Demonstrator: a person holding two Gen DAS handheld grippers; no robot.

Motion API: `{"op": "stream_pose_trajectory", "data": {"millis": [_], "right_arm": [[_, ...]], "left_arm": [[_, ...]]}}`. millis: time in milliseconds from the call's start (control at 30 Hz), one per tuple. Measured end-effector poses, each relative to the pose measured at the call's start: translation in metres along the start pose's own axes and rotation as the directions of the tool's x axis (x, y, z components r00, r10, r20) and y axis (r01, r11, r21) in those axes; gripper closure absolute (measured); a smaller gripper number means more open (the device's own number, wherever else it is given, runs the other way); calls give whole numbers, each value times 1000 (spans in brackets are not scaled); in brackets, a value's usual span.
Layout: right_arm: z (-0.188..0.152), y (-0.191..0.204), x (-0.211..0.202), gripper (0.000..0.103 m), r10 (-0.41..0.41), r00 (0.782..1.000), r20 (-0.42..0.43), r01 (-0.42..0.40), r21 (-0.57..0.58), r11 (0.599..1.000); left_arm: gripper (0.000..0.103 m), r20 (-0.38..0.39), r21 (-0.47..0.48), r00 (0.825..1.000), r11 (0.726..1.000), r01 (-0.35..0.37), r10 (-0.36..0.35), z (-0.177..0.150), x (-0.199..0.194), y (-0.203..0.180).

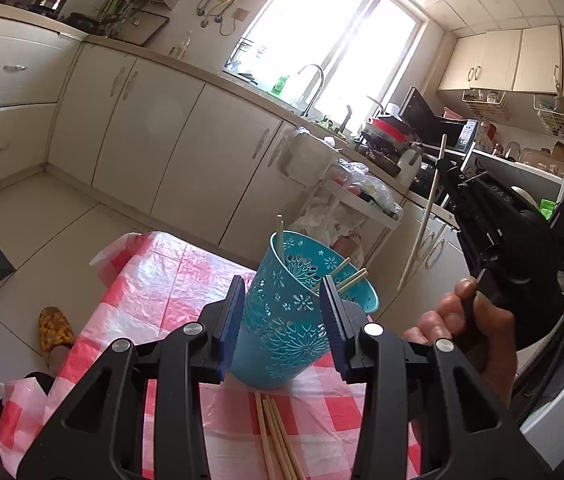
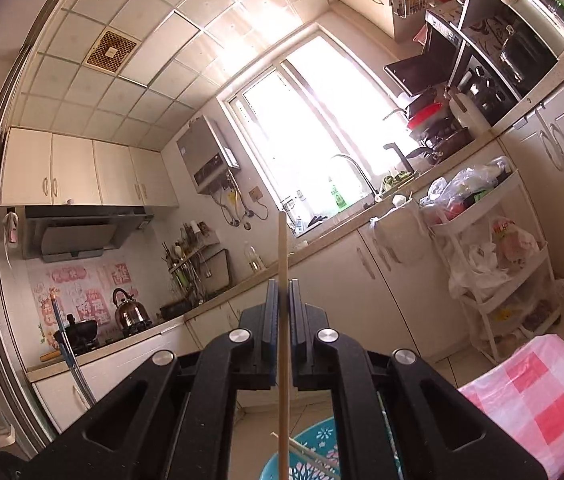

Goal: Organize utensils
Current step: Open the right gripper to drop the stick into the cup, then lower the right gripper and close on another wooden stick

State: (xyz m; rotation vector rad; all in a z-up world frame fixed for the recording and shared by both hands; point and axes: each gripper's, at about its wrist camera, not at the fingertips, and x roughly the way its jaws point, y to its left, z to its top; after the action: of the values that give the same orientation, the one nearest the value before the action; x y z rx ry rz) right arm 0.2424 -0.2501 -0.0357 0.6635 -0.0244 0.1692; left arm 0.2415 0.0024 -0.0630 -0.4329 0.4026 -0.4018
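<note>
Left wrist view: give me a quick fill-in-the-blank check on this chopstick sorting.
1. The left claw straddles the turquoise ____.
2. The right claw is shut on one ____.
3. Loose chopsticks lie on the checked ____.

Missing words: cup; chopstick; tablecloth

Black hand-held gripper point(image 1: 282, 320) frame, blue ribbed pads point(image 1: 229, 312), silver round screws point(image 1: 194, 328)

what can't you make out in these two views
- Left wrist view: the loose chopsticks on the table run off the bottom edge.
- Left wrist view: the teal holder wall hides the lower ends of the chopsticks inside.
- Right wrist view: the held chopstick leaves the bottom edge.
</note>
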Motion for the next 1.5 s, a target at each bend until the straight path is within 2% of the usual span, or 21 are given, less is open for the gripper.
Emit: {"op": "stream_pose_trajectory", "data": {"millis": [67, 200, 433, 733, 800, 867, 1067, 1233, 1400, 1500], "right_arm": [[-5, -7, 10, 97, 0, 1000, 1, 0, 4, 1000], [-23, -17, 22, 97, -28, 998, -53, 28, -11, 1000], [-60, -32, 18, 97, -83, 984, -158, 73, -68, 995], [-82, -41, 7, 97, -107, 968, -228, 86, -103, 991], [-85, -42, 7, 92, -109, 965, -239, 85, -106, 991], [-86, -41, 6, 82, -112, 964, -240, 88, -107, 990], [-86, -40, -4, 82, -112, 963, -247, 91, -96, 991], [-71, -30, -29, 76, -113, 968, -223, 90, -112, 990], [-50, -16, -66, 62, -115, 976, -184, 87, -153, 984], [-47, -5, -84, 54, -138, 967, -213, 90, -221, 971]], "left_arm": [[66, 0, -5, 1000, 1000, -8, 8, 2, 4, 2], [66, 4, -4, 1000, 1000, -20, 20, 3, 6, 5], [66, 3, 6, 999, 999, -35, 35, 2, 7, 4], [66, -5, 18, 999, 999, -43, 43, 0, 6, 0], [66, -7, 19, 999, 999, -45, 45, 0, 6, 1], [66, -8, 17, 999, 999, -47, 47, 0, 6, 1], [66, -11, 26, 998, 998, -55, 55, 0, 6, 1], [66, -12, 34, 998, 997, -63, 64, 2, 5, 0], [63, -13, 33, 997, 997, -70, 71, 3, 4, -1], [62, -18, 42, 997, 996, -77, 78, 2, 5, -3]]}}
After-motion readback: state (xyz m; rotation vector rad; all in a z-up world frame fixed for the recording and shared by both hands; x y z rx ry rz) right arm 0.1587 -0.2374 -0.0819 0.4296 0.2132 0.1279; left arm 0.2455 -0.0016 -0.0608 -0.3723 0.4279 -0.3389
